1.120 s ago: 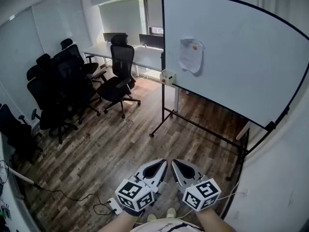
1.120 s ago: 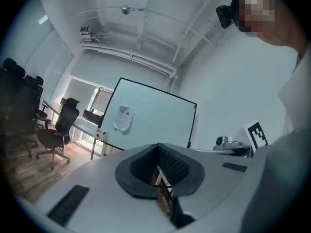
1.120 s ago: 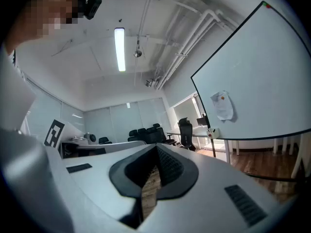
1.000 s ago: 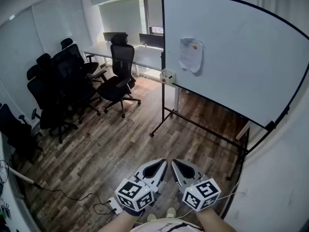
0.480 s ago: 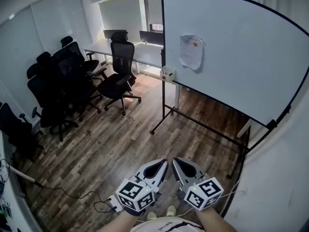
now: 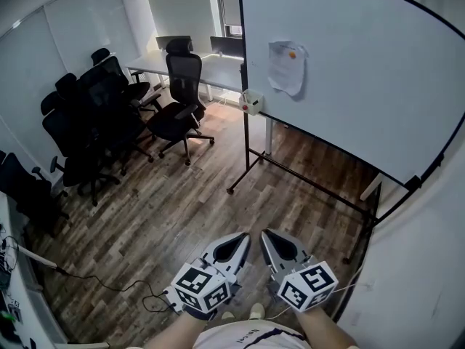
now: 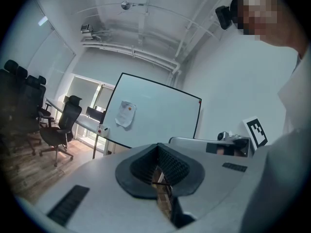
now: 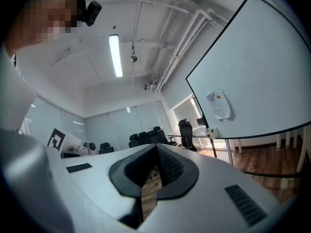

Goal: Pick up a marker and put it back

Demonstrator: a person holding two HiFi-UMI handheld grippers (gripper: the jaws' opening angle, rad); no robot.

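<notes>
No marker shows clearly in any view. A small white holder (image 6: pixel 251 102) with a red spot hangs at the lower left corner of the whiteboard (image 6: pixel 363 71); it also appears in the left gripper view (image 7: pixel 102 129) and the right gripper view (image 8: pixel 210 131). My left gripper (image 6: pixel 243 236) and right gripper (image 6: pixel 266 235) are held side by side low in the head view, far short of the board, both shut with nothing in them. Their jaws (image 7: pixel 158 147) (image 8: pixel 156 148) point toward the board and the room beyond.
A paper sheet (image 6: pixel 285 67) is stuck on the whiteboard, which stands on a black wheeled frame (image 6: pixel 305 184). Several black office chairs (image 6: pixel 94 133) crowd the left, with a long desk (image 6: pixel 211 70) by the windows. A cable (image 6: pixel 109 286) trails over the wood floor.
The head view has drifted forward and the whiteboard looks slightly nearer and higher in the picture. Both grippers stay shut, side by side.
</notes>
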